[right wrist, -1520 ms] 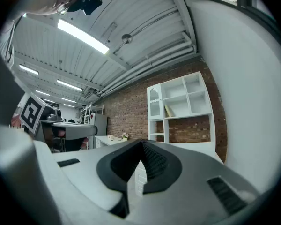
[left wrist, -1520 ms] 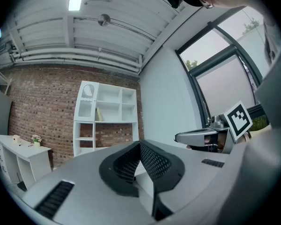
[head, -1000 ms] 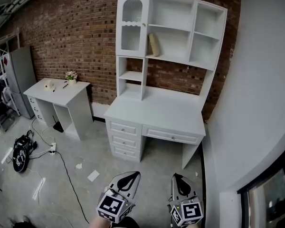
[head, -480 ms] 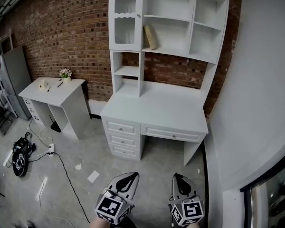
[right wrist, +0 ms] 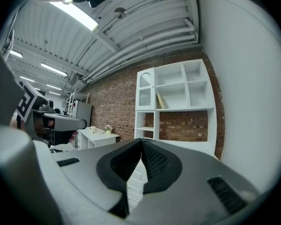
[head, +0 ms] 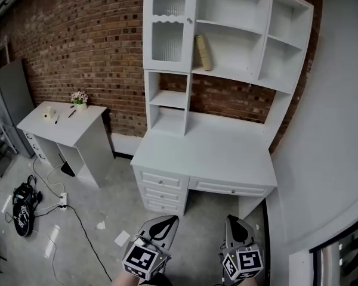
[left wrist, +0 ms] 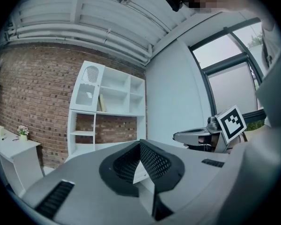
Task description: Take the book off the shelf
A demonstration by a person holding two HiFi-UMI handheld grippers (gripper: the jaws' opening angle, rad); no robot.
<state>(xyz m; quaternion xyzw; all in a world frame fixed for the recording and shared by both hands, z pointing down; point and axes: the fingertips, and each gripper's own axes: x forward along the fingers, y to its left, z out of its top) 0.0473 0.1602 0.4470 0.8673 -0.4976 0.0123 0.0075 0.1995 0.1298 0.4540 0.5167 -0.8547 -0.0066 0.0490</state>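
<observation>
Tan book [head: 204, 52] leans on the white hutch shelf [head: 241, 77] at twelve o'clock; left gripper [head: 169, 218] and right gripper [head: 230, 218] sit closed, empty, at six.

Grey left tongs [head: 169, 220] and right tongs [head: 231, 221] bear black-white marker cubes [head: 144, 261].

We record the shelf [head: 227, 73] and desk [head: 209, 151] as white-painted board, smooth with a low sheen. The door [head: 168, 40] carries ribbed translucent glass. The wall [head: 89, 46] is bare brick, rough and matt. The floor [head: 83, 219] looks like sealed concrete, faintly glossy (pale reflections streak it). The book [head: 204, 52] has a tan matt cover. The left gripper [left wrist: 140, 143] and right gripper [right wrist: 141, 142] are matt grey plastic; their pads [right wrist: 154, 161] are black and finely ribbed.
</observation>
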